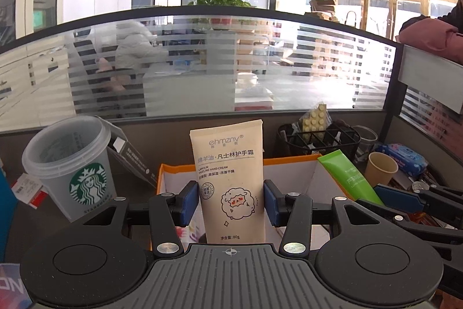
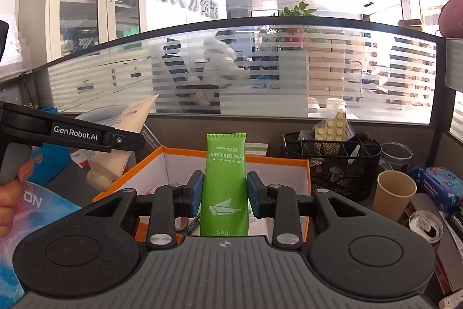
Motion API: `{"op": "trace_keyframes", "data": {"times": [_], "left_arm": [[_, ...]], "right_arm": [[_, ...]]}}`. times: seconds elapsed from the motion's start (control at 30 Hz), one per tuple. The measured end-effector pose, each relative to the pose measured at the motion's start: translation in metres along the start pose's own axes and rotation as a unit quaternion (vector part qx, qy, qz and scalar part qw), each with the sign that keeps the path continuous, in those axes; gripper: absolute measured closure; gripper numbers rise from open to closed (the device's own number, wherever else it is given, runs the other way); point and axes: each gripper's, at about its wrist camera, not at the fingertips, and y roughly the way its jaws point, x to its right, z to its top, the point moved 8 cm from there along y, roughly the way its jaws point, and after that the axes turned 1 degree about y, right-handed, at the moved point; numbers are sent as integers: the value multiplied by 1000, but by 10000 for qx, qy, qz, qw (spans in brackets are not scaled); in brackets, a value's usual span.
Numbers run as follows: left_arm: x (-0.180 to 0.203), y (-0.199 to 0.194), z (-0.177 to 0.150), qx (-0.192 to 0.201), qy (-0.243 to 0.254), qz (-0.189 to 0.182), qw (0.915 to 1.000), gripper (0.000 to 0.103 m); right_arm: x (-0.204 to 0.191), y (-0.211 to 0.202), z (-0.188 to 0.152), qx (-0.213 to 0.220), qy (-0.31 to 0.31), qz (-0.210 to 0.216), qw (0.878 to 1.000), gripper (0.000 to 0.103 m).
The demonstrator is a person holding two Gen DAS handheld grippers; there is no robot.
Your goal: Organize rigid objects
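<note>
My left gripper (image 1: 231,206) is shut on a cream hand cream tube (image 1: 230,178), held upright with its crimped end up. Just behind and below it is an orange-rimmed white box (image 1: 289,161). My right gripper (image 2: 224,197) is shut on a green tube (image 2: 225,181), also upright, over the same orange-rimmed box (image 2: 277,158). In the left wrist view the green tube (image 1: 347,175) and the right gripper's blue pad show at the right. The right wrist view shows the cream tube (image 2: 121,144) at the left, under the left gripper's black arm.
A clear Starbucks cup (image 1: 72,164) stands left of the box. A black mesh organizer (image 2: 332,161), a paper cup (image 2: 393,190), a drink can (image 2: 426,225) and a blue wipes pack (image 2: 442,187) sit to the right. A striped glass partition (image 2: 231,71) closes the back of the desk.
</note>
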Motion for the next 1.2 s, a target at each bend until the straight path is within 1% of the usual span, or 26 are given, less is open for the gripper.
{"op": "trace_keyframes", "data": {"times": [0.3,0.6,0.8,0.97,1.2], "left_arm": [[-3,32,13,-131,12,49,9999,57],[-9,71,5,-466,-100,19,9989,57],[-9,94,-3,-714,-136,12,9974,57],[-6,109,-14,-922,-79,-36,9957,57],[-8,121,-31,-1142,-68,-22,9934,57]], "right_arm": [[9,29,18,-130,-6,9,9999,73],[16,59,26,-267,46,7,9996,73],[18,83,17,-487,64,21,9988,73],[22,109,1,-872,183,100,9960,73],[19,124,-20,-1208,184,136,9924,73]]}}
